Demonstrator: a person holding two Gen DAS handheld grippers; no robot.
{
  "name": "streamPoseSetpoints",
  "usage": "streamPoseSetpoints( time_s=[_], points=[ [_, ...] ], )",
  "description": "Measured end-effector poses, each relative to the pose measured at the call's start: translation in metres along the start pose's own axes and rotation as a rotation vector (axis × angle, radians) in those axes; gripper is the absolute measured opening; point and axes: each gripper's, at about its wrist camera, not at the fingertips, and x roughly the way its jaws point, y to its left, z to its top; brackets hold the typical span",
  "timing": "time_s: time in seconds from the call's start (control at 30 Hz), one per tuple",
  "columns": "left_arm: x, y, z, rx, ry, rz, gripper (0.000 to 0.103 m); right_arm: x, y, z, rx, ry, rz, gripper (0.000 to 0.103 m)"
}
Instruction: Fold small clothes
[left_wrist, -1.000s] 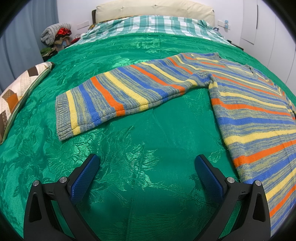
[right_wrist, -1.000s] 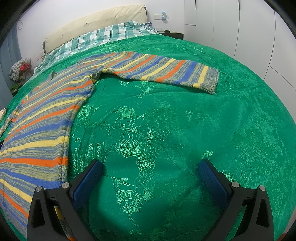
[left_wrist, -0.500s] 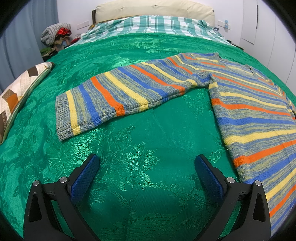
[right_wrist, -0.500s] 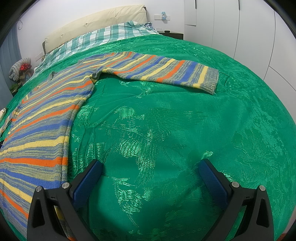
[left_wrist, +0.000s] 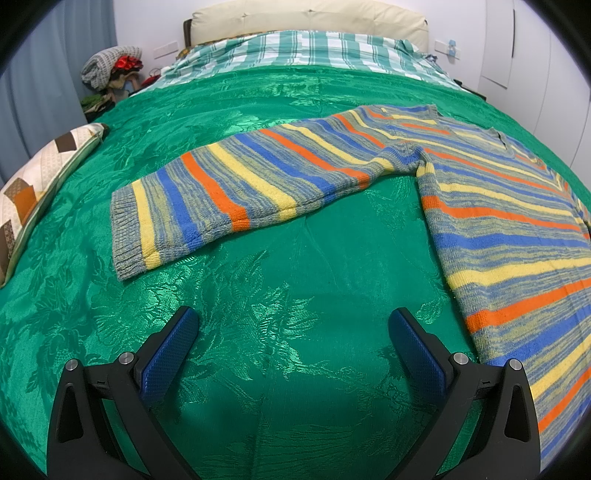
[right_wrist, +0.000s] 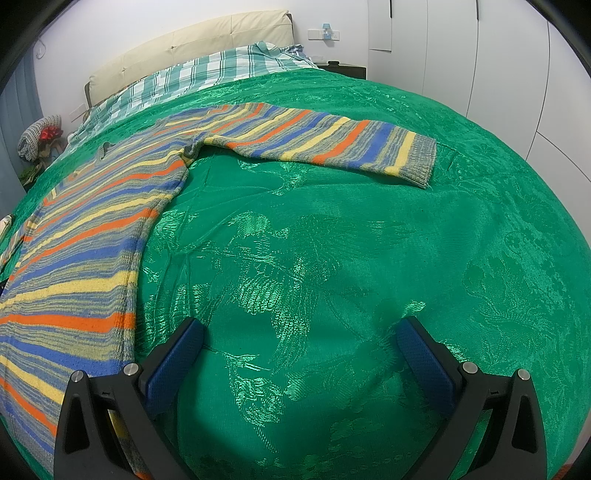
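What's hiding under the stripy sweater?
The stripy sweater lies flat on the shiny green bedspread, which shows all around it. Anything beneath the knit itself is covered.

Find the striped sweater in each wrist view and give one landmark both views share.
Left wrist view: the sweater fills the right side, one sleeve stretching left across the middle.
Right wrist view: the sweater runs down the left side, its other sleeve reaching right near the top.
Shared landmark: the cream headboard behind the plaid sheet.
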Motion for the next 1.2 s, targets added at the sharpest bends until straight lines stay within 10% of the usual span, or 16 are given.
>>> streamPoseSetpoints(
  time_s=[1.03, 1.2],
  points=[
    [0.0, 0.0, 0.0, 0.0, -0.001, 0.0, 0.103, -0.002, -0.005, 0.008, 0.013, 0.036, -0.004, 0.103],
    [0.0, 0.0, 0.0, 0.0, 0.0, 0.0, 0.103, -0.022, -0.041, 0.042, 0.163, 0.022, 0.198, 0.099]
  ],
)
